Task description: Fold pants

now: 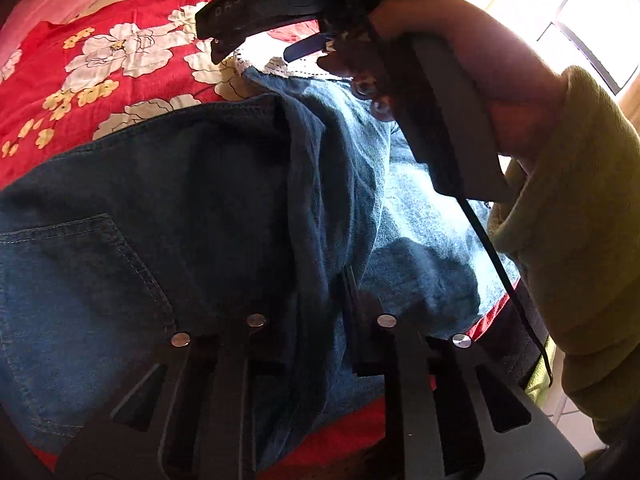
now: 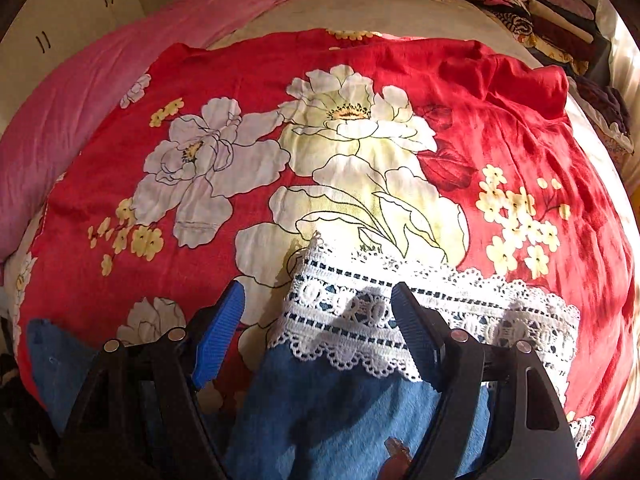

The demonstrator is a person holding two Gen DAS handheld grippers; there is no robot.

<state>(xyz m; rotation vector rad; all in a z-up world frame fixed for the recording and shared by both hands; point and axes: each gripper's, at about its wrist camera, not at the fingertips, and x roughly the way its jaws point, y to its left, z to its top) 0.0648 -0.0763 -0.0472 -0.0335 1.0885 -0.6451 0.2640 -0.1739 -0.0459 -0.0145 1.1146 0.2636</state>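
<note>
One pants [image 1: 168, 208], two tools

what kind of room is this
Most likely a bedroom: the jeans lie on a bed with a red floral bedspread, stacks of folded clothes sit at its far end, and cupboard doors line the wall.
</note>
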